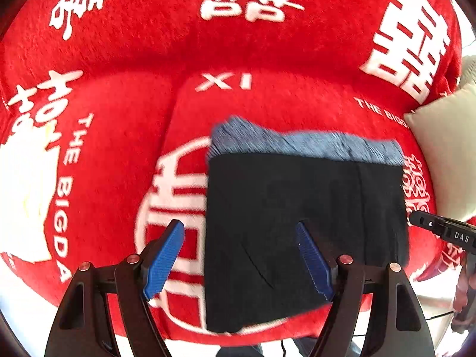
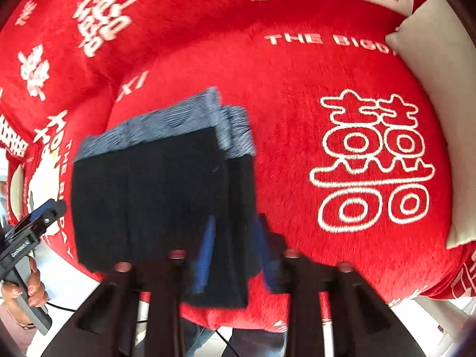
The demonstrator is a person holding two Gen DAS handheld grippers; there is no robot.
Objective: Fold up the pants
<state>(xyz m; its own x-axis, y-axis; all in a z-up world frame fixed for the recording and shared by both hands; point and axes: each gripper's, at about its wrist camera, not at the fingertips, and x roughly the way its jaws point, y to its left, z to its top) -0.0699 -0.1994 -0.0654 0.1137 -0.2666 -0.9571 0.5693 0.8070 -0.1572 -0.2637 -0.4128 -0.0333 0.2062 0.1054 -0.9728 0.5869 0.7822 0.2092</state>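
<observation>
Two folds appear complete: the pants lie as a compact dark rectangle on the red sofa seat, grey waistband toward the backrest, long axis roughly front to back. Left tongs stand apart, holding nothing. Right tongs straddle the bundle's near corner; whether they pinch it cannot be told. Next: release and retract.
</observation>
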